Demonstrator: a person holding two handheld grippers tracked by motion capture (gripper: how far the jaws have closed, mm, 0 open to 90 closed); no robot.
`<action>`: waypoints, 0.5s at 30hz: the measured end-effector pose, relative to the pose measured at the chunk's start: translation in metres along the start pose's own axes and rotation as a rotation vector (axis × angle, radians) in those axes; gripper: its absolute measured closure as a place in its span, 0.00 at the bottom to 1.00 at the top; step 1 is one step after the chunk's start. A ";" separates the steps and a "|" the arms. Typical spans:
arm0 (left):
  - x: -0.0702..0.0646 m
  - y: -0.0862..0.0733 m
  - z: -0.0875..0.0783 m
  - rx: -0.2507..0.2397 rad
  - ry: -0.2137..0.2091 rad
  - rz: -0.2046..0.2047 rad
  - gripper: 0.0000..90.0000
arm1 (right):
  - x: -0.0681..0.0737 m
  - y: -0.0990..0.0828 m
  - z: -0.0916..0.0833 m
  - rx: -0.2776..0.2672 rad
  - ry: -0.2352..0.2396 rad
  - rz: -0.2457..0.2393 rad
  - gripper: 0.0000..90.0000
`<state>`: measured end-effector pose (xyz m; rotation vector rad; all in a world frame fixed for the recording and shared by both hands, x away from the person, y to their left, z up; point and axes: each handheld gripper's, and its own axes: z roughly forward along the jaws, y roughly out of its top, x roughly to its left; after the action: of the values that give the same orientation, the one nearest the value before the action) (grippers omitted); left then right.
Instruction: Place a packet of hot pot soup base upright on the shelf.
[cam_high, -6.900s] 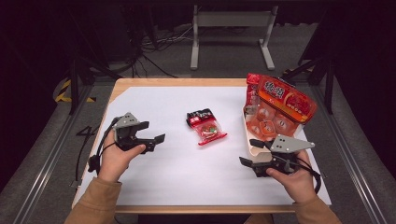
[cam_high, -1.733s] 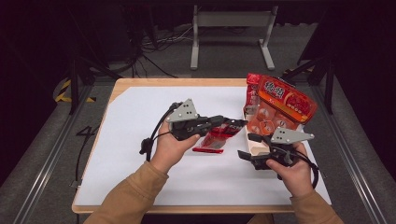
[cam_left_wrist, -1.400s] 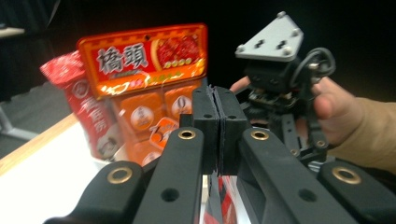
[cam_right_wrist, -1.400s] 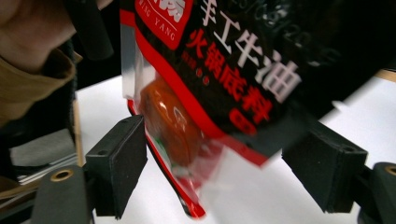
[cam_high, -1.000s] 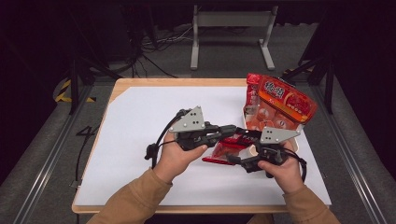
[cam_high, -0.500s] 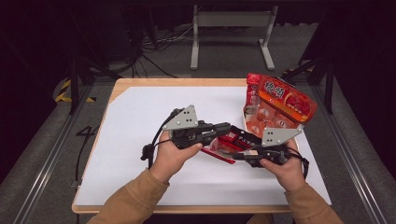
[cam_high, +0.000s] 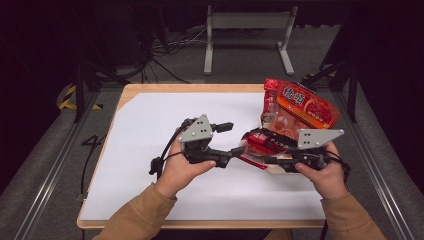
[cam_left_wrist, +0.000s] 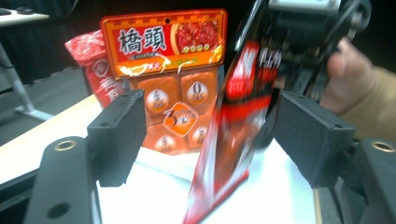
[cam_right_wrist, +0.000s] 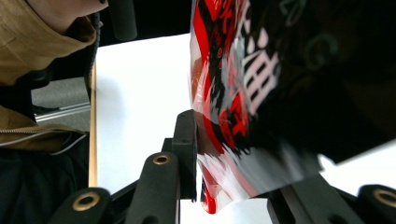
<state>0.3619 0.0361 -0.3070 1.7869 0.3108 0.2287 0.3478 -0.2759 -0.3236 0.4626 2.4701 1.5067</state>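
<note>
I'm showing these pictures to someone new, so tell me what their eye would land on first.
The red and black snack packet held up above the white table top, between the two grippers, draws the eye first: the right gripper is shut on its edge, while the left gripper stands open around it. Next comes the big orange multipack propped upright at the table's far right, with a red packet behind it.

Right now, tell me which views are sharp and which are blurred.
High view: evenly lit and fairly sharp. Left gripper view: the red packet is smeared by blur, while the orange pack behind reads clearly. Right gripper view: the packet is close and soft, with glare on its foil.
</note>
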 end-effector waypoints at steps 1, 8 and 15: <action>0.001 -0.002 -0.002 0.009 0.007 -0.005 0.28 | -0.003 0.003 -0.009 0.012 -0.016 -0.002 0.80; 0.008 -0.014 -0.015 0.050 0.050 -0.035 0.26 | -0.013 0.008 -0.029 0.038 -0.061 -0.001 0.80; 0.017 -0.028 -0.029 0.087 0.104 -0.047 0.24 | -0.023 0.008 -0.045 0.072 -0.098 0.007 0.80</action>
<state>0.3661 0.0748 -0.3277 1.8550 0.4426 0.2791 0.3555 -0.3184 -0.2960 0.5449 2.4561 1.3667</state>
